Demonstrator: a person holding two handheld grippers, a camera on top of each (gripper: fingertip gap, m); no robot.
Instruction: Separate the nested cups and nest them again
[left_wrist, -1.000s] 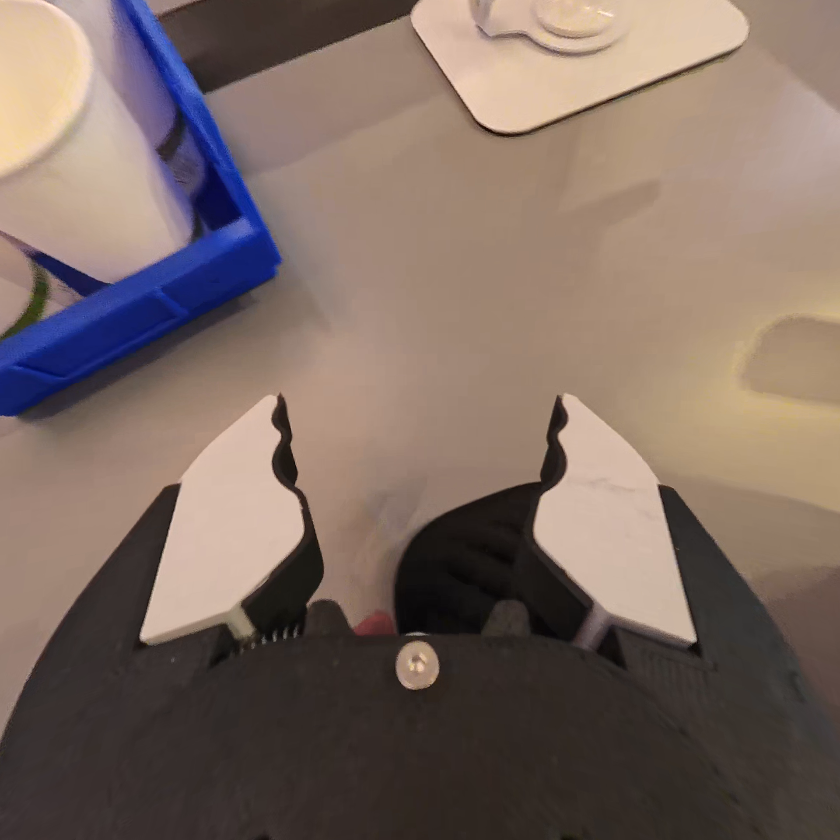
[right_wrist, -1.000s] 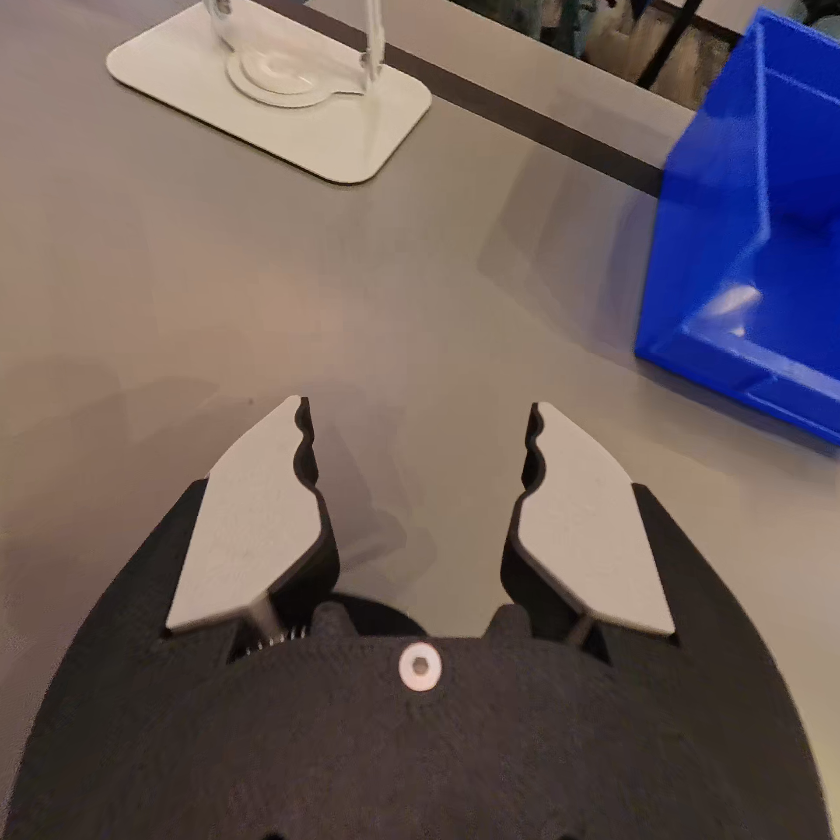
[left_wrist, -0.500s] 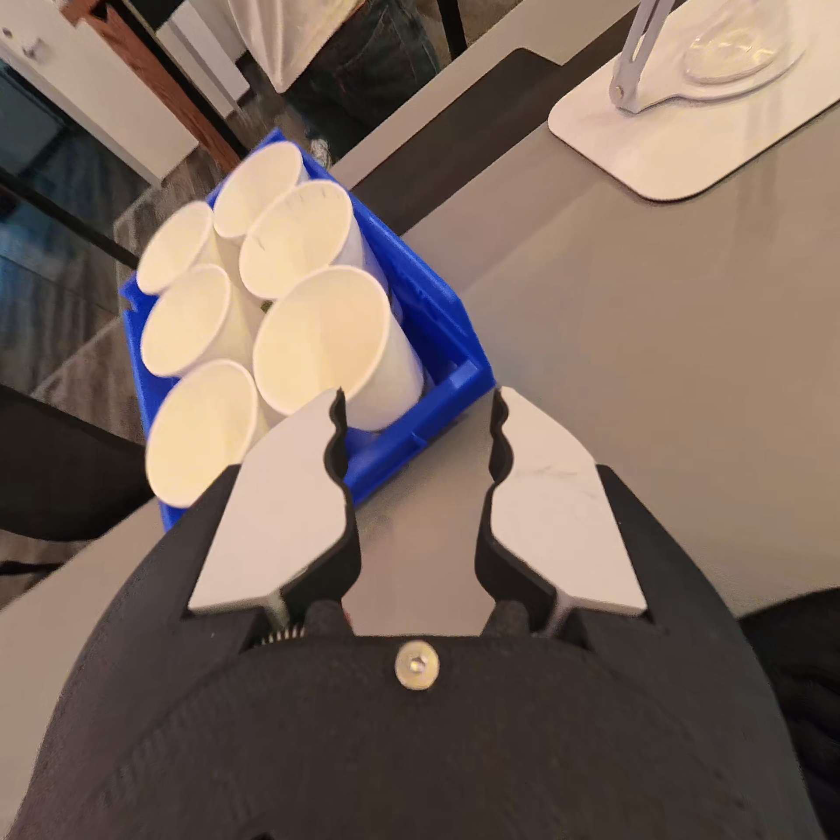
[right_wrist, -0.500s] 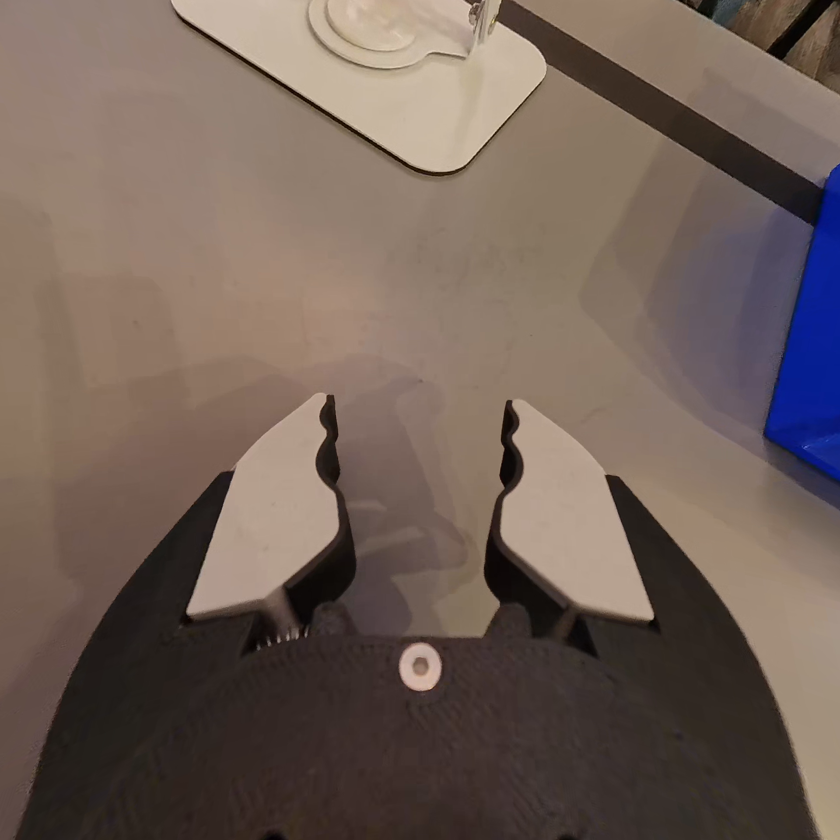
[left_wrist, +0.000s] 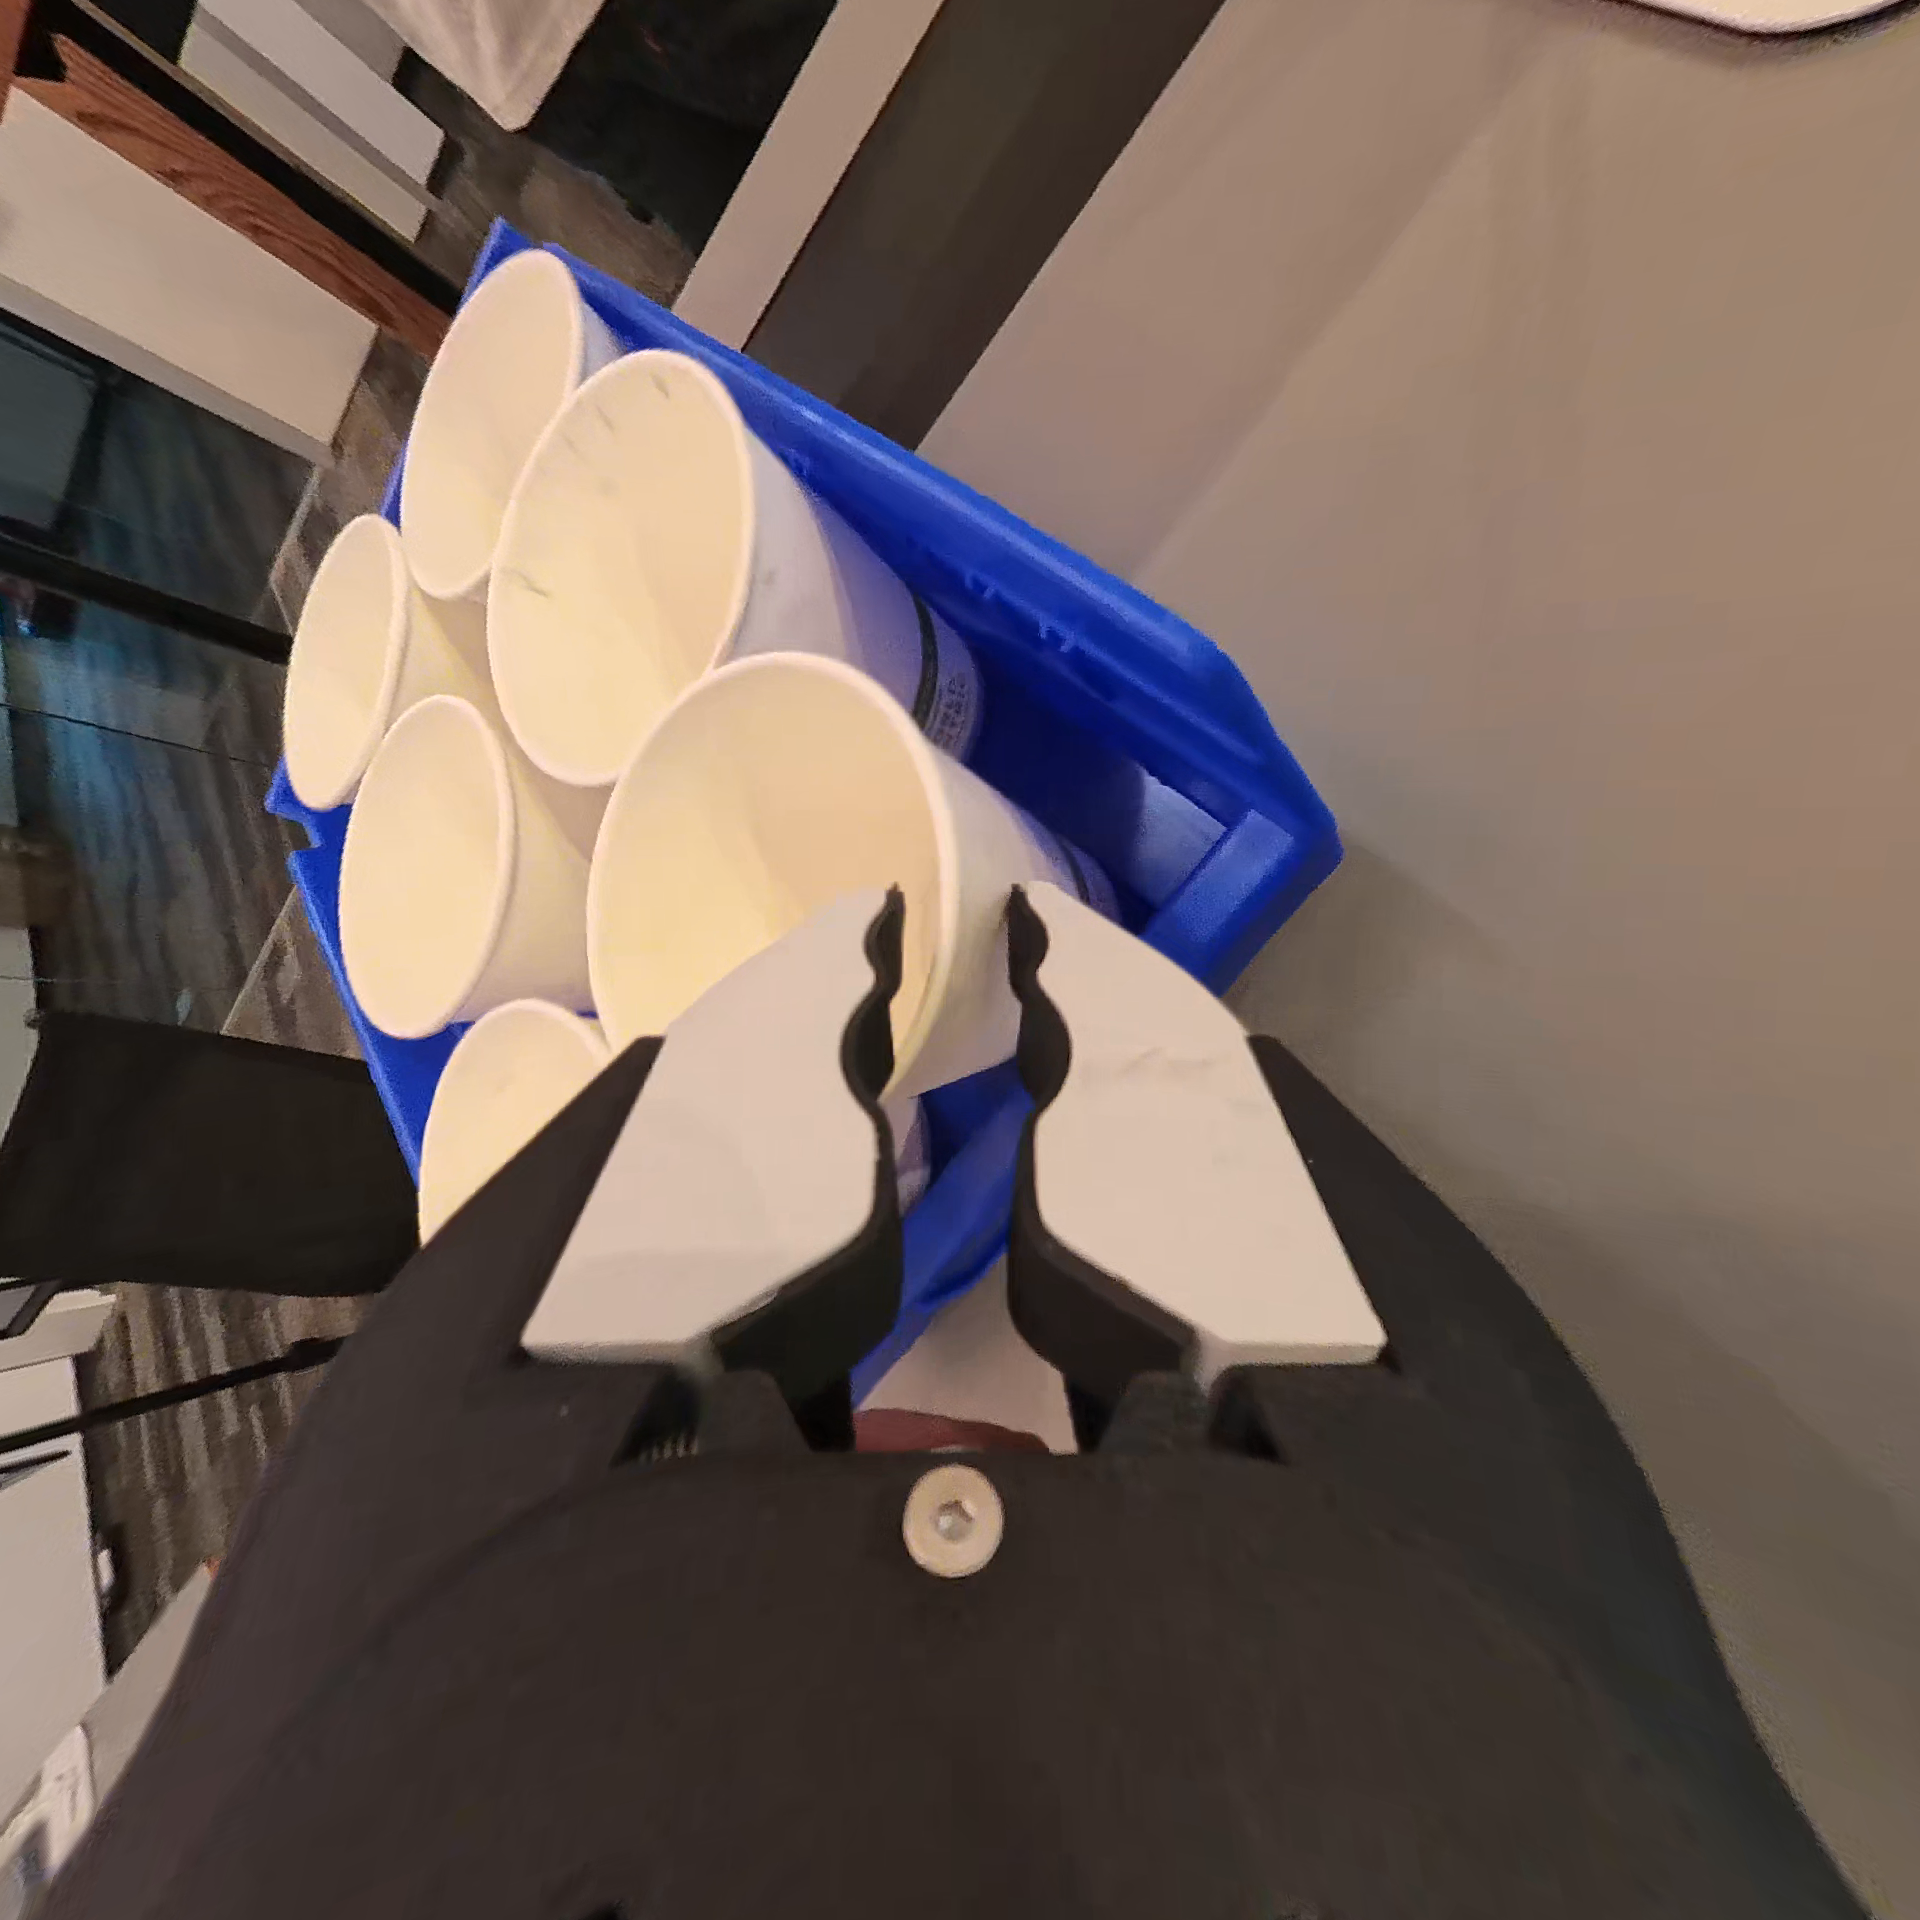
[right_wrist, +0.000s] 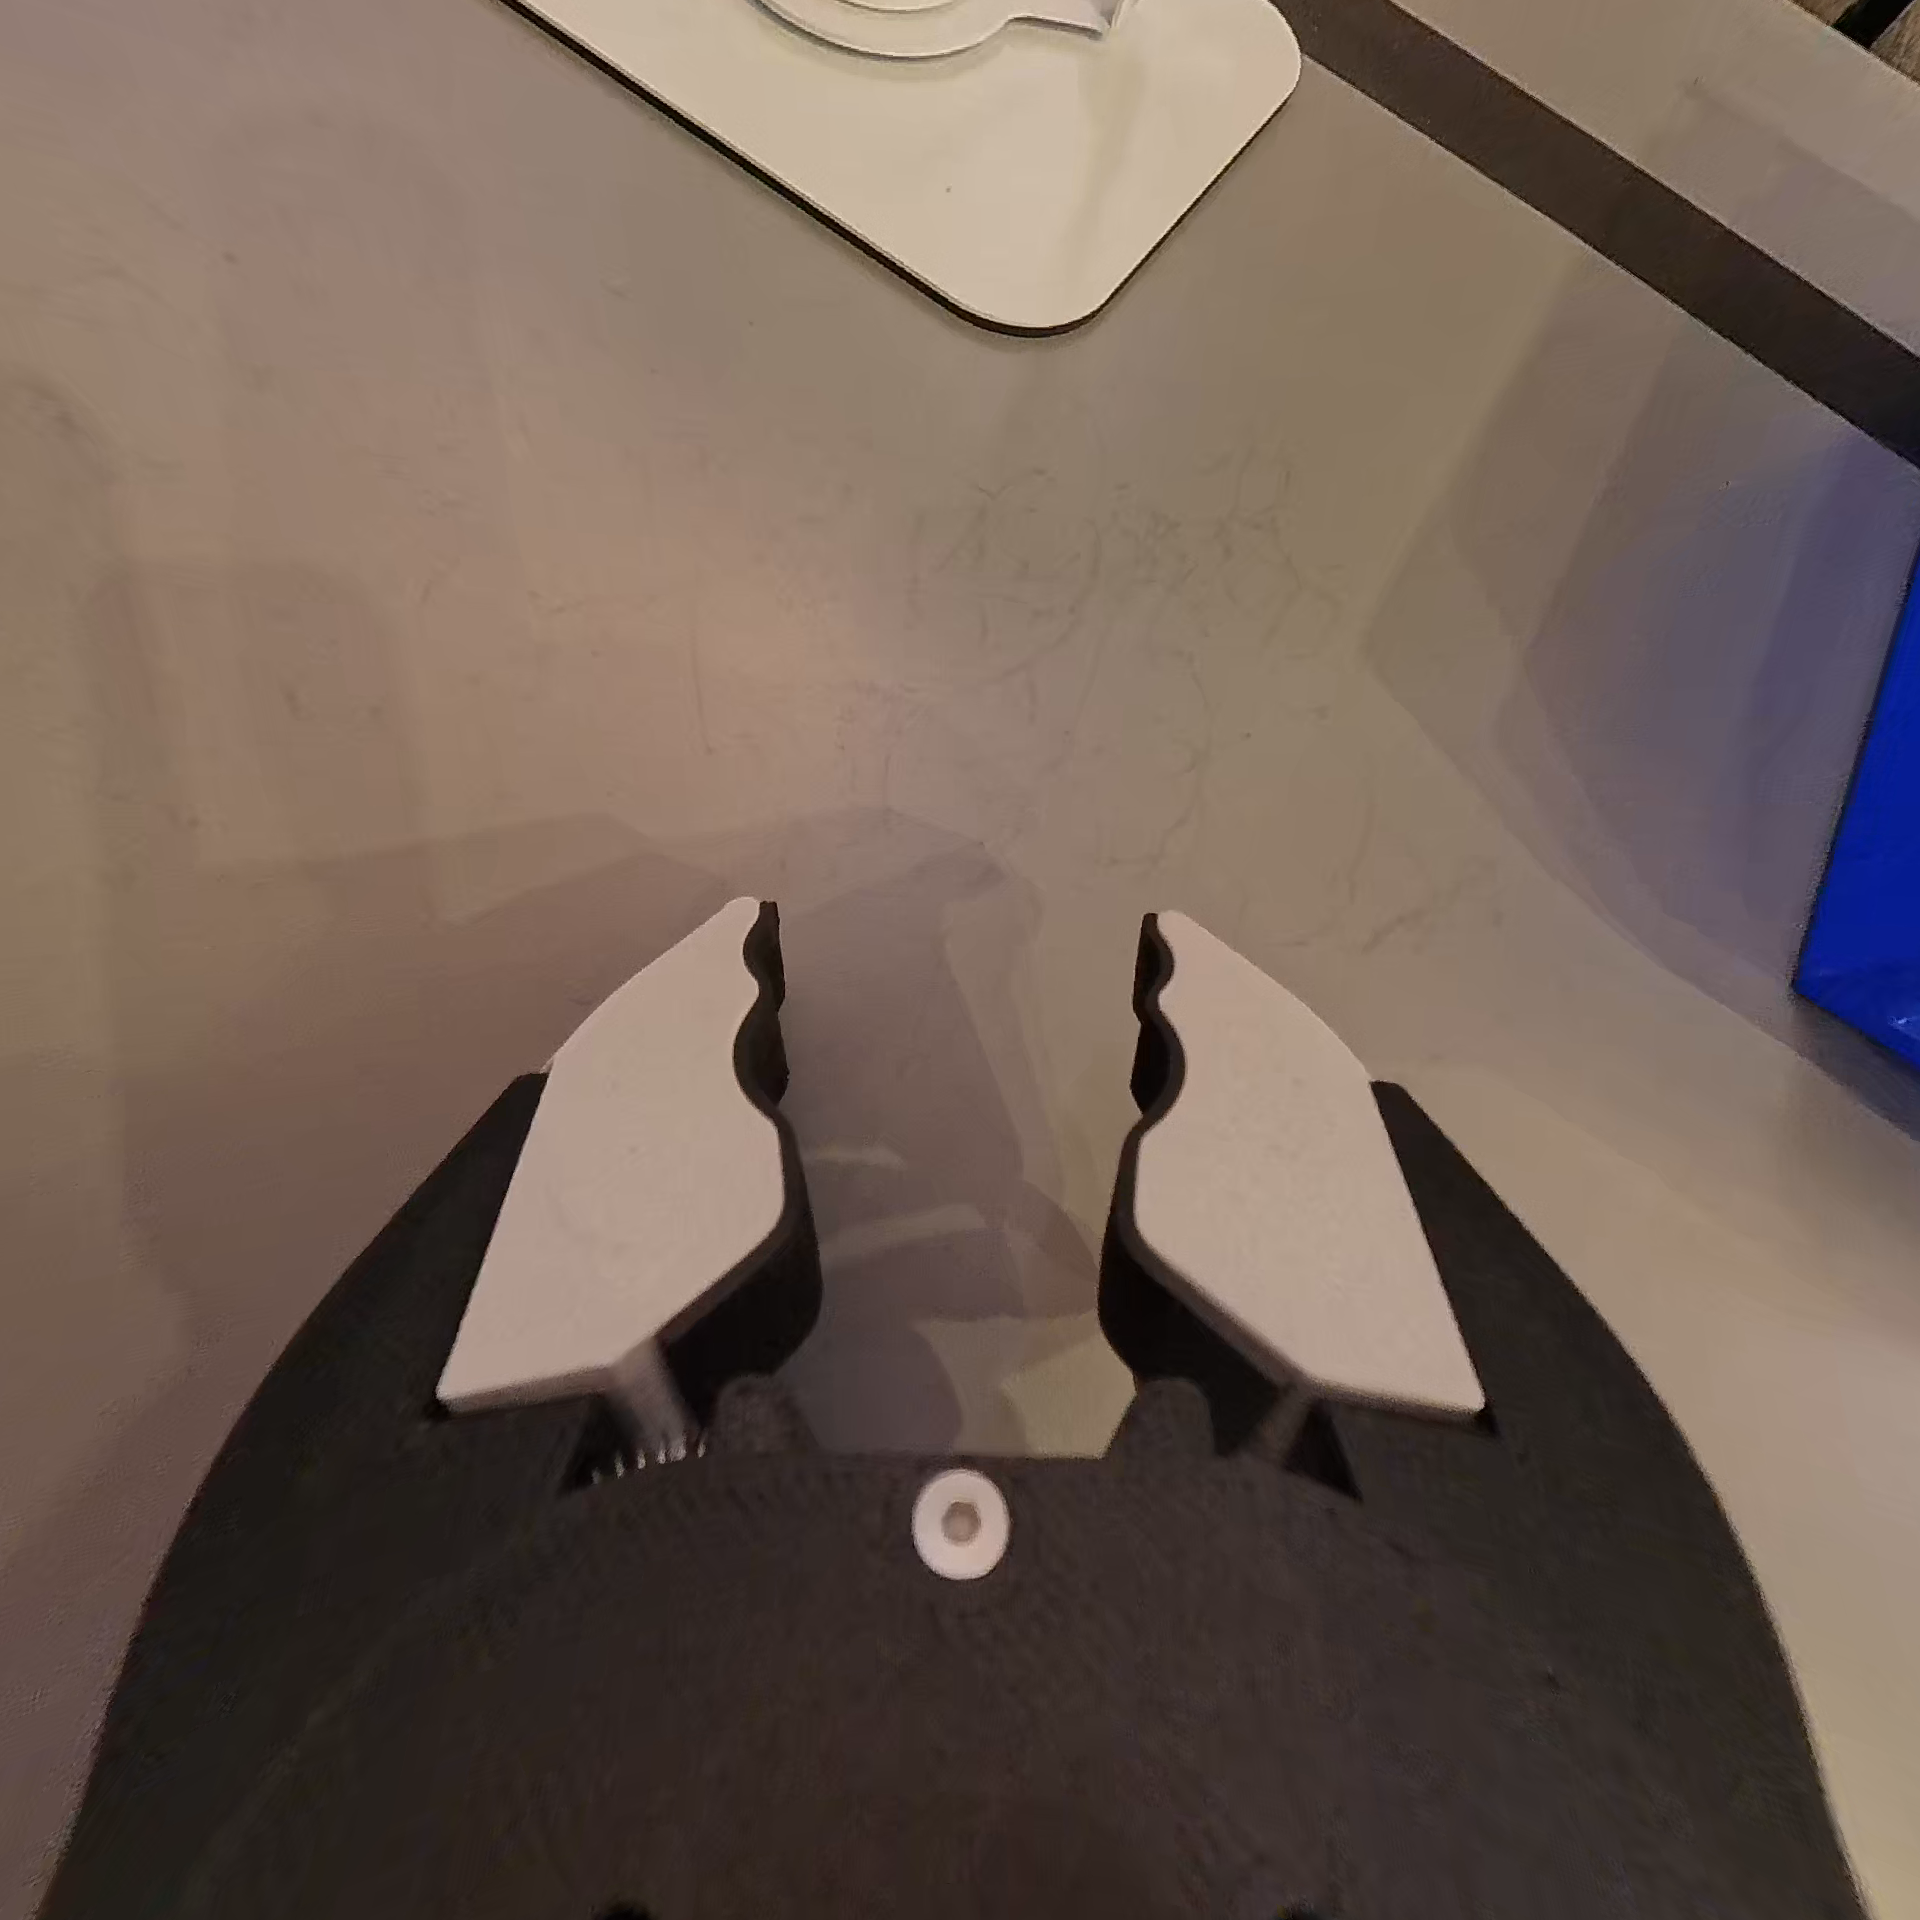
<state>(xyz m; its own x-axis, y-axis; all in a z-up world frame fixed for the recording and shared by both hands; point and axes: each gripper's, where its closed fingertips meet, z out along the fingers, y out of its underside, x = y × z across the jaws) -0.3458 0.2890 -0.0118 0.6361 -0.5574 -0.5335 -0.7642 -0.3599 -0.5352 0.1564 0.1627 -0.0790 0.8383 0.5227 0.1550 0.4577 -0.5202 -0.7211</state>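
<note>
Now cup wall (left_wrist: 951, 997) between hand-held gripper (left_wrist: 951, 914) fingers.

Left wrist view: mounted behind the left gripper (left_wrist: 951, 914), looking forward along the two fingers and steeply down, rolled to one side so the table edge runs diagonally. Very near to the blue bin (left_wrist: 1143, 665), which fills the centre; cup openings face the lens; floor visible beyond the bin.

Right wrist view: mounted behind the right gripper (right_wrist: 961, 920), tilted down onto the grey table (right_wrist: 520, 623), higher above the surface. Same blue bin (right_wrist: 1870, 883) only at the right edge, well apart from the fingers.

Shared by both views: the bin, the table, and the white mat (right_wrist: 987, 156) beyond the bin, only its corner (left_wrist: 1766, 10) in the left view.
</note>
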